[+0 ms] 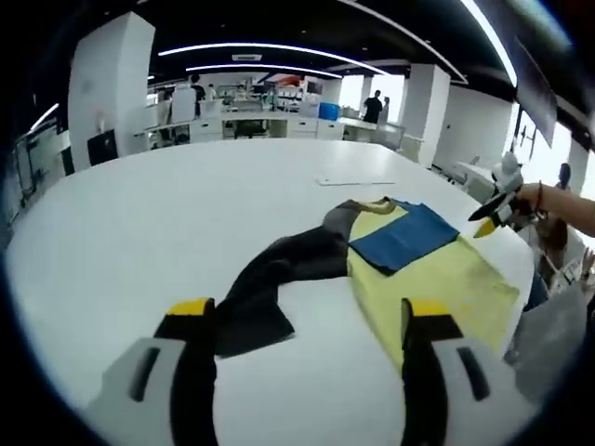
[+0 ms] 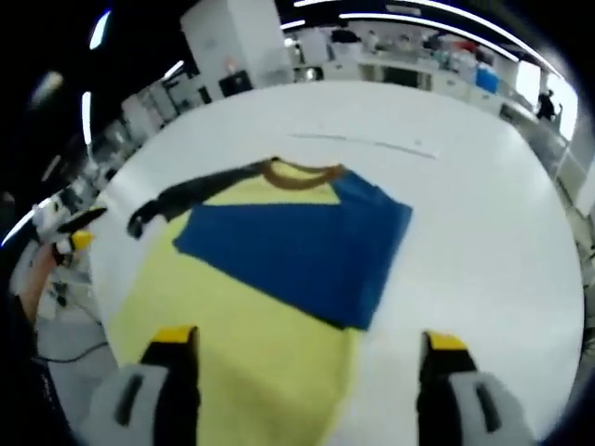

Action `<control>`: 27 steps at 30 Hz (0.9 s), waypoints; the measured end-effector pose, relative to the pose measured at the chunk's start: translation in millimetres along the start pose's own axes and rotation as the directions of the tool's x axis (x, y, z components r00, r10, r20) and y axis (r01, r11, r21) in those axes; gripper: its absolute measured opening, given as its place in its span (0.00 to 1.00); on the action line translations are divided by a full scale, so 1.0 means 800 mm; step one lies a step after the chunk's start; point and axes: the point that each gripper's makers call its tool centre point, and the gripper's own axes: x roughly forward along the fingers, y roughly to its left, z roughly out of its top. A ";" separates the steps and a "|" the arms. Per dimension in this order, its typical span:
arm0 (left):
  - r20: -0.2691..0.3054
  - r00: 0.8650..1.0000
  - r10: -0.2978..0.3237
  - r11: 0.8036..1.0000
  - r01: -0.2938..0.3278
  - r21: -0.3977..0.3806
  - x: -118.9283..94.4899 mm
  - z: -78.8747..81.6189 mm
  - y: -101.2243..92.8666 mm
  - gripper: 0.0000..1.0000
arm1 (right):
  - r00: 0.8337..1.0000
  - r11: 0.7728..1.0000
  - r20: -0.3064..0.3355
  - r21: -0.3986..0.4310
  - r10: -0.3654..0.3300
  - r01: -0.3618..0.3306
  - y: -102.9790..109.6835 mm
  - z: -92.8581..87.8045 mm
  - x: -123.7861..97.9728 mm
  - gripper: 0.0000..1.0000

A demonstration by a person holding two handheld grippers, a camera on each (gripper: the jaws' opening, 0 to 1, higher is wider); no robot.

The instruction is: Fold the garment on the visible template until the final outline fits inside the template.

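A yellow garment lies flat on the white table, with a brownish collar. One dark grey sleeve stretches out sideways from it. A blue rectangular piece rests on the upper part of the yellow body; in the right gripper view the blue piece reaches up to the collar. My left gripper hovers open above the sleeve end. My right gripper is open above the yellow hem, and in the left gripper view a hand holds this right gripper past the garment's far side.
A thin pale strip lies on the table beyond the collar. The table edge curves close on the right. In the right gripper view a hand holds the left gripper by the table's left rim. Desks, pillars and people stand far behind.
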 end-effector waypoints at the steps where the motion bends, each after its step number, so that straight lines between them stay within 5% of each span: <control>1: -0.003 1.000 0.012 1.000 -0.012 0.000 0.004 -0.001 0.010 0.76 | 1.000 1.000 0.006 -0.001 0.001 -0.001 -0.001 0.002 0.000 0.99; 11: -0.046 0.989 0.142 0.990 -0.143 -0.012 0.020 -0.019 0.095 0.54 | 0.999 0.999 0.041 -0.034 0.022 -0.021 0.004 0.011 -0.015 0.99; 17: -0.066 0.987 0.148 0.988 -0.150 -0.040 0.031 -0.034 0.116 0.37 | 0.998 0.999 0.057 -0.030 0.035 -0.033 0.013 0.010 -0.024 0.99; 23: -0.131 0.976 0.172 0.980 -0.182 -0.074 0.042 -0.059 0.139 0.28 | 0.997 0.997 0.065 -0.055 0.050 -0.046 0.021 0.005 -0.031 0.99; 27: -0.118 0.980 0.162 0.979 -0.175 -0.108 0.043 -0.065 0.136 0.26 | 0.995 0.996 0.070 -0.066 0.071 -0.066 0.027 0.002 -0.036 0.99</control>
